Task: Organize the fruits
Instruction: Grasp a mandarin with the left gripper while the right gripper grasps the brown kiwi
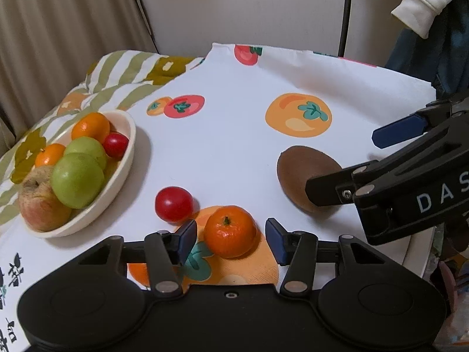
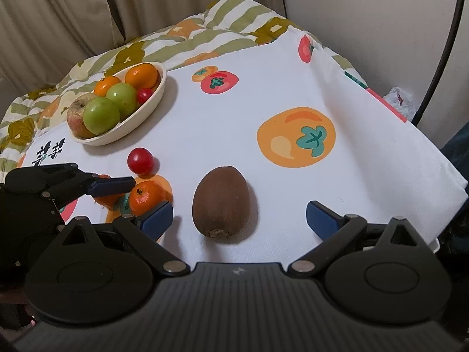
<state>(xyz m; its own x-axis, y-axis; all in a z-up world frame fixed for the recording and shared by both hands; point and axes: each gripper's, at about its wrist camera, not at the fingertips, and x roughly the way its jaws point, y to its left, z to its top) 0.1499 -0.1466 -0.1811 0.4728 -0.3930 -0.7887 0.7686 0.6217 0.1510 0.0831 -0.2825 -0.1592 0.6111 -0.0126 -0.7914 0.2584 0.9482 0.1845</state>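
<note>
An orange mandarin (image 1: pixel 230 231) (image 2: pixel 146 196) lies on the fruit-print cloth between the blue pads of my left gripper (image 1: pixel 231 242). A narrow gap shows on each side, so it is open. A brown kiwi (image 2: pixel 221 202) (image 1: pixel 302 176) lies between the wide-spread fingers of my open right gripper (image 2: pixel 239 220) (image 1: pixel 343 162), which touches nothing. A small red fruit (image 1: pixel 173 204) (image 2: pixel 140 160) sits just beyond the mandarin. The cream bowl (image 1: pixel 129 146) (image 2: pixel 159 94) at the left holds green apples, a reddish apple, mandarins and a small red fruit.
The white cloth (image 1: pixel 234 146) ends at a table edge on the right. A green-striped quilt (image 2: pixel 205 26) and a curtain lie behind the bowl. A black cable (image 1: pixel 347 11) runs up the wall. A white sleeve (image 1: pixel 425 3) hangs at the top right.
</note>
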